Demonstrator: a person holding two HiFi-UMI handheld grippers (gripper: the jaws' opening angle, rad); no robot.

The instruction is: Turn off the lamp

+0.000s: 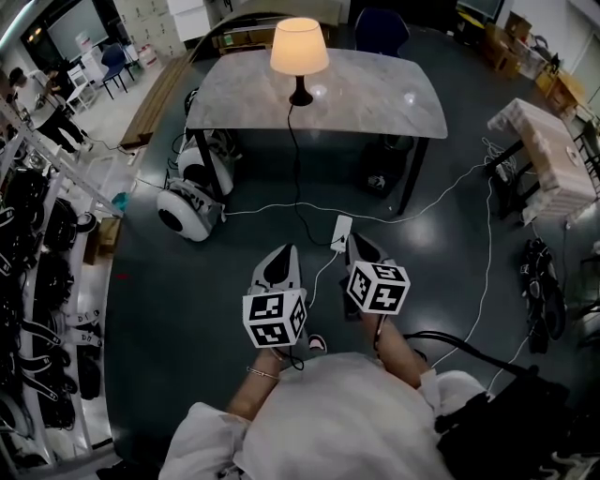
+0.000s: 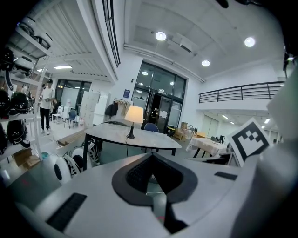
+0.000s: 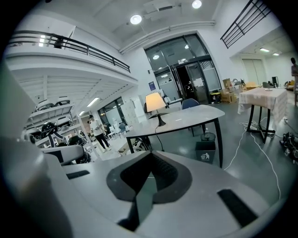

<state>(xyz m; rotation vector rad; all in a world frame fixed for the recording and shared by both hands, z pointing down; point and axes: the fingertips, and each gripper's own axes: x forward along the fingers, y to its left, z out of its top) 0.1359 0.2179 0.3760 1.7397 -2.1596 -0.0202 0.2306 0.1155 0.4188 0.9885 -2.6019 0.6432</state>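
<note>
Lamp is lit, its shade glowing. It stands upright on the grey table, left of the middle and set back from the near edge. Its black cord drops over that near edge and runs across the dark floor to a white power strip, which lies just ahead of my two grippers.

I hold both grippers low and side by side, well short of the table and well apart from the lamp. My left gripper has its jaws pressed together with nothing between them. My right gripper is the same, tips meeting and empty. Both gripper views look across the floor at the table and the lamp on it.

Between the tips and the table's near edge the floor is open apart from the cord, the strip and thin white cables trailing off to either side.

Under the table's left end, white round machines crowd the leg. Under the right end a dark bin sits beside the other leg. The middle of the near edge is the free stretch.

A blue chair stands behind the table. Off to the right, a second table with a pale cloth stands well apart. Racks of black gear line the left side.
</note>
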